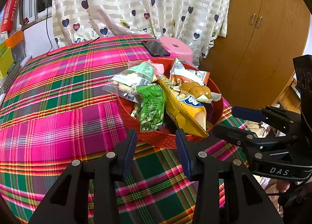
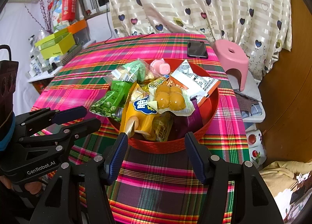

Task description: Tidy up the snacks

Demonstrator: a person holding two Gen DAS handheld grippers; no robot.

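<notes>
A red woven-pattern basket (image 1: 156, 140) (image 2: 156, 147) sits on the plaid tablecloth, piled with snacks. In it are a green pea packet (image 1: 152, 107) (image 2: 111, 99), a yellow packet (image 1: 183, 111) (image 2: 136, 115), a clear peanut bag (image 1: 128, 81), an orange-and-white packet (image 1: 187, 76) (image 2: 197, 81), a vacuum pack of yellow balls (image 2: 169, 97) and a pink jelly cup (image 2: 161, 68). My left gripper (image 1: 156, 133) (image 2: 90, 115) hovers open just short of the basket's near rim, holding nothing. To its right, my right gripper (image 2: 156, 136) (image 1: 224, 119) is open wider, also with nothing in it, at the same rim.
A black phone (image 1: 156, 48) (image 2: 197, 49) lies at the table's far edge with a cable trailing left. A pink stool (image 2: 232, 56) stands behind the table by the curtain. Green and orange boxes (image 2: 56, 44) crowd a shelf at the left. A wooden wardrobe (image 1: 253, 48) is at the right.
</notes>
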